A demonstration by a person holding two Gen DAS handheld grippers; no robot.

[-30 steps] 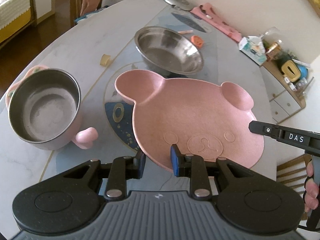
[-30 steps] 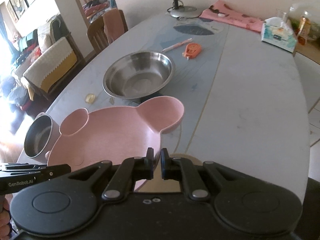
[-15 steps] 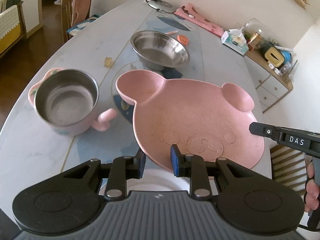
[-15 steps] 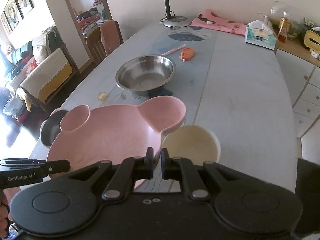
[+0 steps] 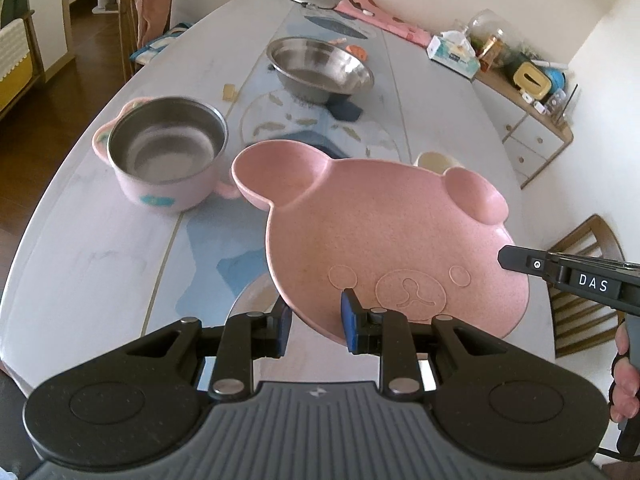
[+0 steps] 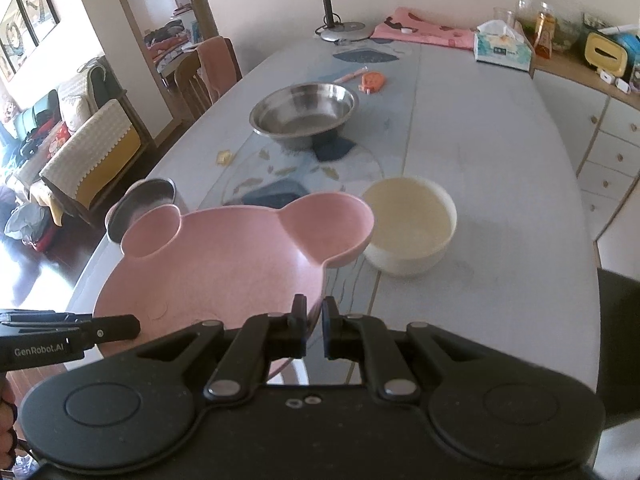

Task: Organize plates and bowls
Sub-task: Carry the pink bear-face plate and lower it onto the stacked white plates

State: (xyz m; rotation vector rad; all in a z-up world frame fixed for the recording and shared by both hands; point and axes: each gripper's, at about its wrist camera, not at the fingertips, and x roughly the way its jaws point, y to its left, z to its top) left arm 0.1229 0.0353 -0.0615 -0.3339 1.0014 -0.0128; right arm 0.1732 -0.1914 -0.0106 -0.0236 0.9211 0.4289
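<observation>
A pink bear-shaped plate (image 5: 384, 232) is held up above the table, tilted. My left gripper (image 5: 314, 322) is shut on its near rim, and my right gripper (image 6: 314, 322) is shut on its rim from the other side (image 6: 224, 256). A pink pot with a steel liner (image 5: 166, 152) stands at the left. A wide steel bowl (image 5: 320, 64) stands farther back, also in the right wrist view (image 6: 304, 114). A cream bowl (image 6: 410, 224) stands on the table beyond the plate's right ear.
A lamp base (image 6: 344, 32), a pink cloth (image 6: 424, 30) and a tissue box (image 6: 502, 50) are at the far end. A small orange item (image 6: 372, 80) lies behind the steel bowl. A yellow scrap (image 5: 229, 91) lies mid-left. Chairs (image 6: 204, 76) stand along the left edge.
Both grippers have lifted the pink plate and drawn it back toward the near end of the table. The cream bowl that was under it now shows.
</observation>
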